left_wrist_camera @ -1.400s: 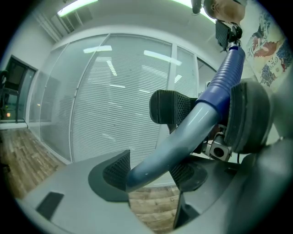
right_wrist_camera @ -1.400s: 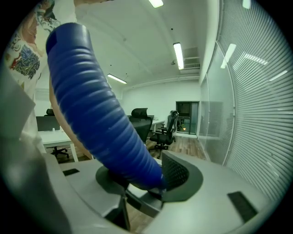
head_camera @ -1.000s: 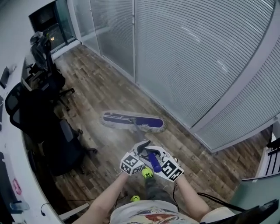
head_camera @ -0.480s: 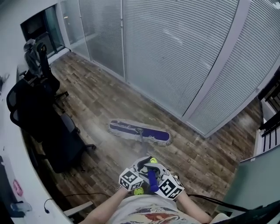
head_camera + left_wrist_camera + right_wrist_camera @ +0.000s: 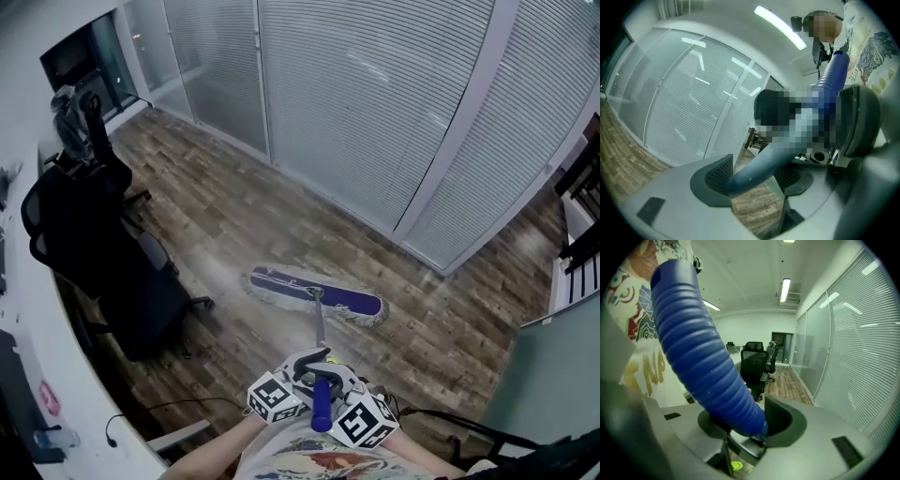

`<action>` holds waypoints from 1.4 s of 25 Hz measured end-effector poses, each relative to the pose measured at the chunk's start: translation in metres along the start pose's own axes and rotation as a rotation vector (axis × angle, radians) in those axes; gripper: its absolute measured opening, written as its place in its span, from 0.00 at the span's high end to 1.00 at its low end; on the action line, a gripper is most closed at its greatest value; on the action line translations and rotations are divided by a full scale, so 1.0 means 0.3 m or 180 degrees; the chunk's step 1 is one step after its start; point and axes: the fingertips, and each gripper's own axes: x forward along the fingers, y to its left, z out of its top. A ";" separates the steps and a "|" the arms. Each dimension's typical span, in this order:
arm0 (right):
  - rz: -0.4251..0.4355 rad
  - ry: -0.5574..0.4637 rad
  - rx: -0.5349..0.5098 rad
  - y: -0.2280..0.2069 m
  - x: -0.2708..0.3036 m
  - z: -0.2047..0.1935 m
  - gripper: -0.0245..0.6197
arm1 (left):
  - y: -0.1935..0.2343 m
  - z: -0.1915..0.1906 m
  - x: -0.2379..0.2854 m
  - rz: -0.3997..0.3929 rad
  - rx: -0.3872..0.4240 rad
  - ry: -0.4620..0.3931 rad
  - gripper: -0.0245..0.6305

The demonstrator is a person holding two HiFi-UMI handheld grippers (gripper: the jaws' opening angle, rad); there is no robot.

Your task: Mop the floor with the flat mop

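Gripping the blue ribbed handle (image 5: 322,403) of the mop (image 5: 319,330), the left gripper (image 5: 302,373) and right gripper (image 5: 336,377) meet close in front of the person's torso, marker cubes turned outward. Left gripper view: both jaws are closed against the handle (image 5: 757,171), which runs slantwise between the pads. Right gripper view: the jaws are likewise clamped on the handle (image 5: 705,357), near its lower end. A grey pole (image 5: 318,317) leads from the handle down to the mop head (image 5: 317,293), a long purple pad with a pale fringe. It lies flat and slantwise on the wood-plank floor (image 5: 234,211), near the glass wall (image 5: 375,94) with blinds but apart from it. Black office chairs (image 5: 94,244) stand at left beside a white desk (image 5: 28,319), well apart from the mop head.
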 end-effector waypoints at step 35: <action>-0.0461 -0.0602 0.0146 -0.911 0.268 -0.052 0.71 | 0.776 0.190 0.473 -0.0232 0.0655 0.0200 0.64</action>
